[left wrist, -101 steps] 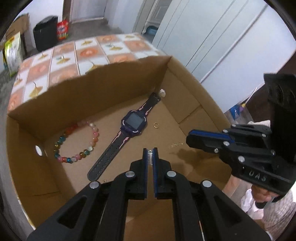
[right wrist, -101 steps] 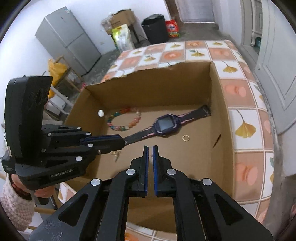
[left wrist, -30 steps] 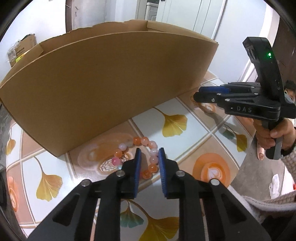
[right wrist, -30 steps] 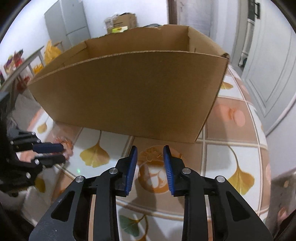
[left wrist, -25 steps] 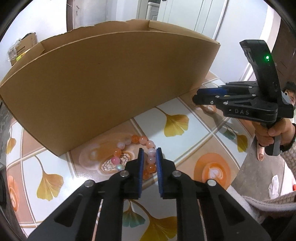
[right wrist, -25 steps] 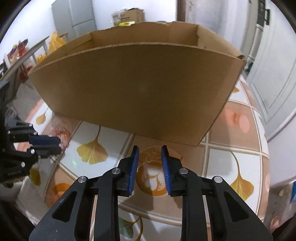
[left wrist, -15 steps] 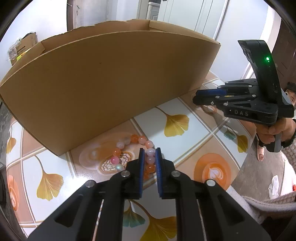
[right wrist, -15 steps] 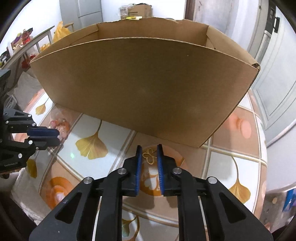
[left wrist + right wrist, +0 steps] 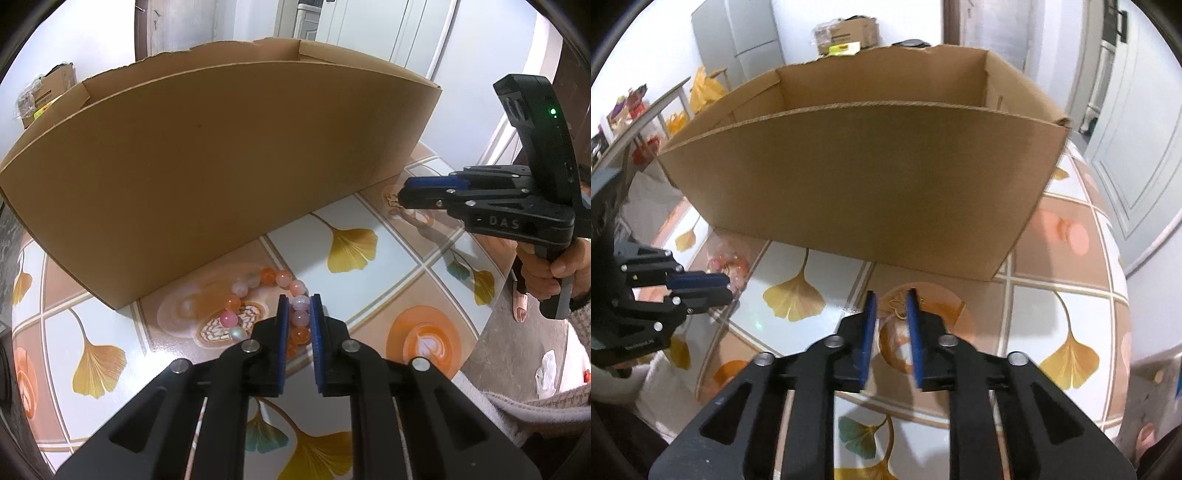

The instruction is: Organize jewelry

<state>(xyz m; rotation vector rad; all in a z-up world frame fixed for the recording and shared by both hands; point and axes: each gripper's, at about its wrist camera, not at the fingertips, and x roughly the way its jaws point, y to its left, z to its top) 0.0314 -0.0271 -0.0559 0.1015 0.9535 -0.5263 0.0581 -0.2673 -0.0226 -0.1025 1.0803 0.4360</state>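
A bead bracelet point(image 9: 258, 291) of pink, orange and white beads lies on the tiled table in front of the cardboard box point(image 9: 221, 166). My left gripper point(image 9: 297, 308) is shut on the near side of the bracelet, beads between the blue pads. It shows at the left of the right wrist view point(image 9: 713, 282). A small gold piece of jewelry point(image 9: 895, 304) lies on an orange tile. My right gripper point(image 9: 889, 301) is narrowly open around it, low over the table. It also shows in the left wrist view point(image 9: 400, 192). The box's inside is hidden.
The table point(image 9: 1052, 314) has a glossy cloth with ginkgo leaves and orange circles. Its edge runs close on the right point(image 9: 1123, 280) and near side. The tall box wall point(image 9: 868, 184) stands just beyond both grippers. A fridge and boxes stand far behind.
Earlier both grippers were over the box with a watch and bracelet inside. In the last second my left jaws closed on the bracelet and my right jaws narrowed around the gold piece.
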